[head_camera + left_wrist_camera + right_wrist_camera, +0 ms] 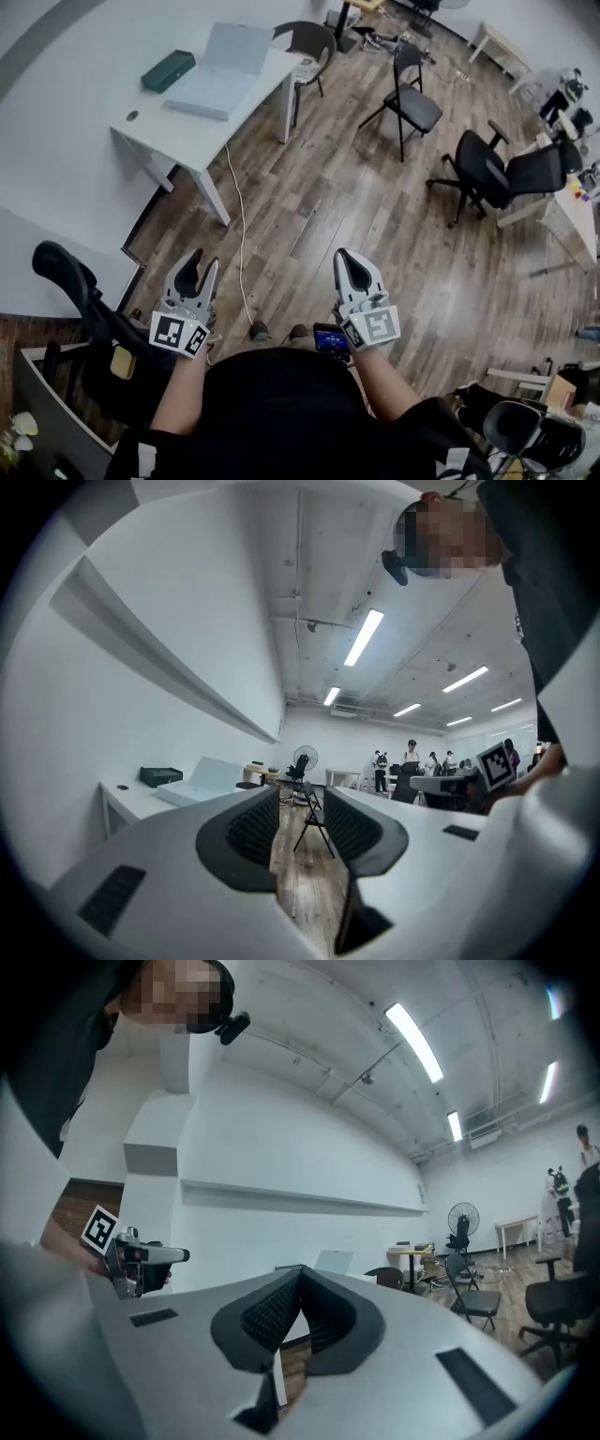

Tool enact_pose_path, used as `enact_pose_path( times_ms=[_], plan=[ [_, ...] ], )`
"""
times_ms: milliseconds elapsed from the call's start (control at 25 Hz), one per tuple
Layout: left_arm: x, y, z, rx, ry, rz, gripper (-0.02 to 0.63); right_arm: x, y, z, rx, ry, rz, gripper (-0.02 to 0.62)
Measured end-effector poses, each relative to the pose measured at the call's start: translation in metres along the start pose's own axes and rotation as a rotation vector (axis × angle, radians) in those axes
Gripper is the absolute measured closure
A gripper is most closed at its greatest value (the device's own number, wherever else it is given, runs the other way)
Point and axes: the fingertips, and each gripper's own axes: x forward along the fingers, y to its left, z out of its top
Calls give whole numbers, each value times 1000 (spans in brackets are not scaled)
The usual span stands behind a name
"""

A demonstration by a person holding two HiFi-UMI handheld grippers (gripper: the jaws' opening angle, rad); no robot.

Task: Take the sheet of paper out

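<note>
A white desk (192,136) stands at the upper left of the head view, well away from both grippers. On it lies a pale flat case (220,80) with its lid raised, and beside it a dark green box (169,70). No loose sheet of paper can be made out. My left gripper (200,263) is held level over the wood floor, open and empty; its own view (302,803) shows the desk (127,803) and case (202,782) off to the left. My right gripper (346,255) is shut on nothing, its tips meeting in the right gripper view (300,1274).
A white cable (242,234) runs across the floor from the desk toward me. A black folding chair (412,98), an office chair (497,173) and a chair tucked at the desk (309,42) stand around. Another black chair (84,300) is at my left. Several people (408,761) stand far off.
</note>
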Motion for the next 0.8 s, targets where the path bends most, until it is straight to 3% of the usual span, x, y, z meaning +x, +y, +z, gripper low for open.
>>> enact_pose_path(
  times_ms=[360, 800],
  plan=[
    [17, -29, 5, -21, -11, -43, 474, -20, -8, -3, 59, 3, 14, 586],
    [27, -55, -1, -32, 9, -63, 474, -43, -24, -10, 50, 25, 17, 586]
  ],
)
